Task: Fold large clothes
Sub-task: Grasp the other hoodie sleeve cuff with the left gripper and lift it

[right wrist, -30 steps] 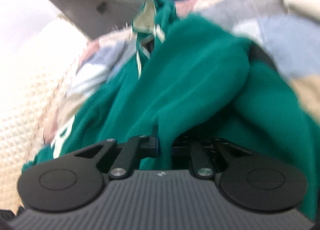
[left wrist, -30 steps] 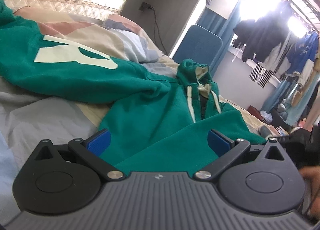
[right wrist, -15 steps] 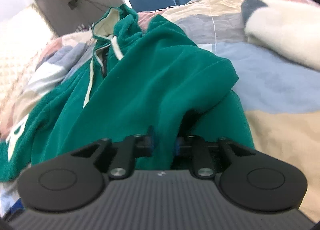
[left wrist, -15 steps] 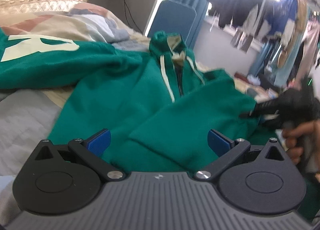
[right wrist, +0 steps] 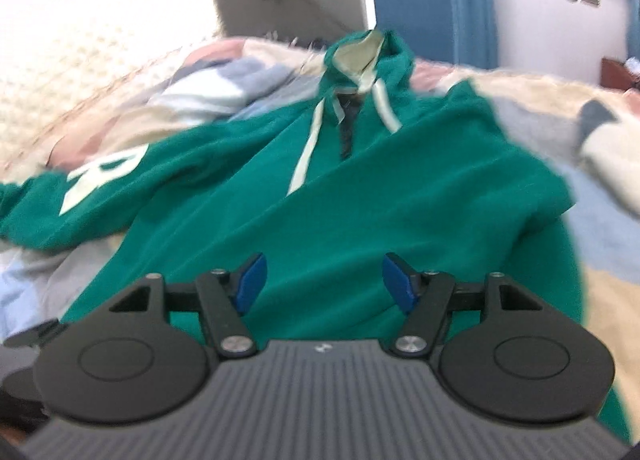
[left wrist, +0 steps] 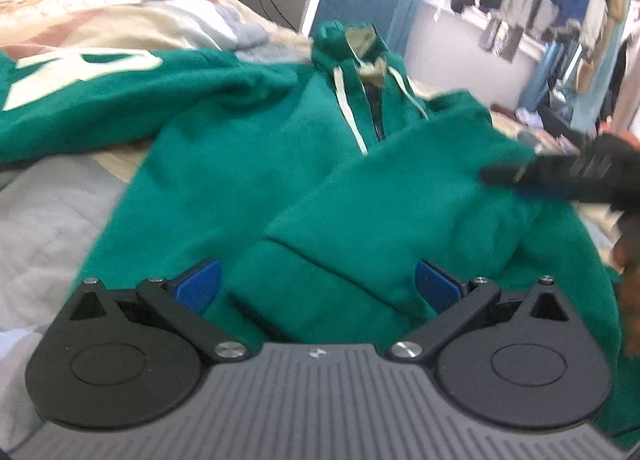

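The green hoodie (left wrist: 248, 164) lies front-up on the quilt (left wrist: 44, 212). Left of its zip (left wrist: 378, 112), the lettered sleeve (left wrist: 120, 100) sprawls outward, not yet folded. Over the zip's lower end, the other sleeve (left wrist: 380, 204) already lies across the chest. The left gripper (left wrist: 318, 290) hovers there, jaws wide, nothing pinched. Right of the zip, the right gripper (right wrist: 322, 280) is opening, cloth beneath but ungripped. Body folds remain, I judge.

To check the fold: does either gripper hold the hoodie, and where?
Nothing is held. Right gripper is opening, left gripper is open, above the green hoodie.
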Demonstrator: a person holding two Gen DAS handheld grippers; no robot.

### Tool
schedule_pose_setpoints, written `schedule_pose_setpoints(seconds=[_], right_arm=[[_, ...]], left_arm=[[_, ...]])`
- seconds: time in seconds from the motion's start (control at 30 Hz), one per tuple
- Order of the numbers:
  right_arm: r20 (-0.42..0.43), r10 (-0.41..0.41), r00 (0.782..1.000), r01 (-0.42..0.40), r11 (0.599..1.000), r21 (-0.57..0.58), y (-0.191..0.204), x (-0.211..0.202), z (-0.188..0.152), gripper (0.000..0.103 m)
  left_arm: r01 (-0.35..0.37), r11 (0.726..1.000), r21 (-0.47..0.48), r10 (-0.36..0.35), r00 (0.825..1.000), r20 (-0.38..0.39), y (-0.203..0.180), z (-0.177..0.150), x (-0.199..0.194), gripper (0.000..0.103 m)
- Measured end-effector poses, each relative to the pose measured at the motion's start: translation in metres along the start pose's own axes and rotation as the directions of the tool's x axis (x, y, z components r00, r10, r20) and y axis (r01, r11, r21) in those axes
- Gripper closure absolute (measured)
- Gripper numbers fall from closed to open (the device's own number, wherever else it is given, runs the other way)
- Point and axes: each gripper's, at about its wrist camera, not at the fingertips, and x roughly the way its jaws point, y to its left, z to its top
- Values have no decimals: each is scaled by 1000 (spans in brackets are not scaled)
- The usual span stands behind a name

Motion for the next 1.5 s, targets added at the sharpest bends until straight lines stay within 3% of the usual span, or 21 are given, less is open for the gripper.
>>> schedule_pose_setpoints(seconds=[0.2,0.3,0.37,0.43,0.53,0.6,0.67,0.73,0.83,0.87,0.97,1.03,1.13,1.17,1.2,1.23,1.3,1.4,1.5], right_arm=[[-145,16,989,-19,1000,-19,4,36,-18,37],[-151,14,988,-17,1000,-17,5,36,-18,37],[-154,15,988,-17,1000,-10,7,33,-18,37],[-155,17,988,-19,1000,-12,7,32,-17,37],[-156,17,988,-19,1000,-14,7,32,-18,37],[-156,18,988,-20,1000,-12,7,33,-17,37],[-156,21,987,-22,1000,-9,7,34,-16,37],[-157,23,987,-24,1000,-6,7,35,-17,37],[-155,26,988,-27,1000,-7,8,35,-17,37],[-155,27,988,-29,1000,-8,8,36,-17,37],[-154,29,988,-31,999,-11,9,39,-16,37],[-153,29,988,-31,999,-10,9,40,-15,37],[-155,33,987,-35,999,-7,9,41,-15,37],[-154,33,988,-34,999,-4,9,42,-14,37],[-154,34,987,-35,999,1,8,43,-12,36],[-153,37,987,-37,999,7,8,44,-11,36],[-148,40,988,-38,999,15,7,44,-8,36],[-137,42,990,-39,999,29,6,41,-6,36],[-121,53,991,-48,998,46,3,31,-6,37]], left_arm=[[-60,991,-119,75,989,128,27,11,-33,0],[-153,974,-164,183,966,184,44,15,-45,0],[-236,954,-186,273,939,209,56,19,-49,0],[-310,919,-243,363,906,218,74,23,-52,0],[-392,840,-376,490,845,215,109,28,-57,0],[-445,784,-432,569,794,215,130,32,-63,0],[-513,725,-459,655,720,230,146,38,-69,0],[-538,683,-494,697,682,222,164,44,-73,0],[-579,619,-531,762,608,224,188,55,-77,0],[-583,606,-541,772,594,225,198,59,-77,0],[-579,576,-577,784,591,190,224,68,-77,0],[-586,570,-576,789,586,185,240,76,-71,7],[-646,584,-491,799,564,209,246,88,-67,35],[-675,572,-466,811,551,198,248,92,-66,55],[-690,570,-445,814,549,191,249,99,-67,69],[-683,583,-440,804,561,195,250,103,-69,76],[-679,597,-426,796,567,212,243,115,-77,84],[-675,644,-361,765,577,286,213,136,-88,86],[-662,703,-259,704,599,381,166,160,-96,86]])
